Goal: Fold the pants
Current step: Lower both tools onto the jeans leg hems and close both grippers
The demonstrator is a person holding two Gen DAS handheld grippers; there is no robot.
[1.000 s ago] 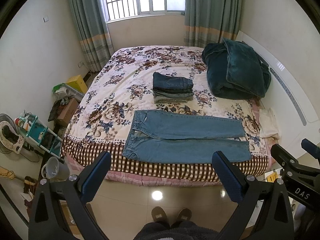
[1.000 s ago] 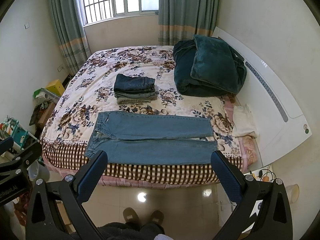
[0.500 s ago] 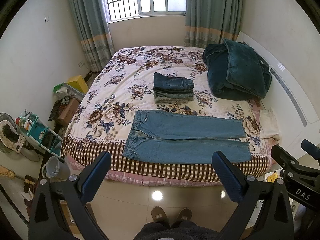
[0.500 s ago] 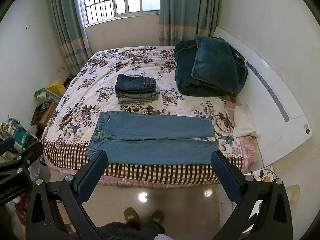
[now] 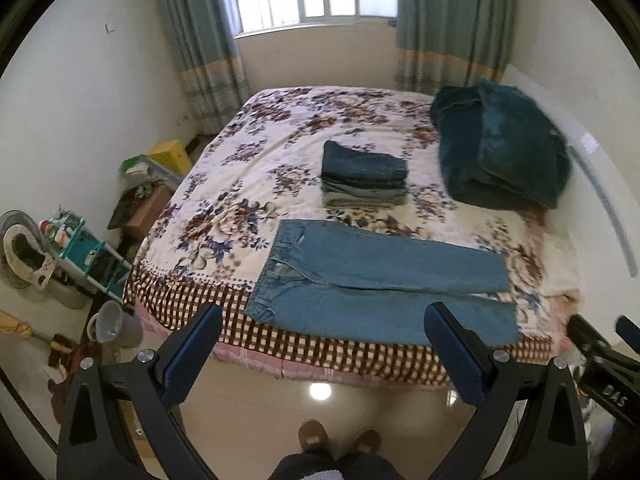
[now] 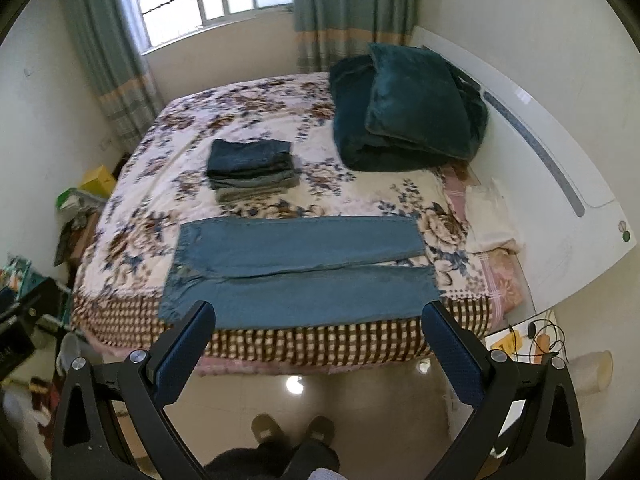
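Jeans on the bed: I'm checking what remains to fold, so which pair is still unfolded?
The light blue jeans spread flat along the near edge, legs extended rightward; the others sit in a folded stack behind them.

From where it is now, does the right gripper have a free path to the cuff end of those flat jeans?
Probably yes: the right gripper is open, and nothing lies between it and the jeans near the bed's edge.

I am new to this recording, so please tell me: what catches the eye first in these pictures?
First, the light blue jeans lying flat along the near edge of the floral bed, legs pointing right. Behind them sits a stack of folded pants, with a dark teal blanket by the headboard. Both open grippers, left and right, hover before the bed.
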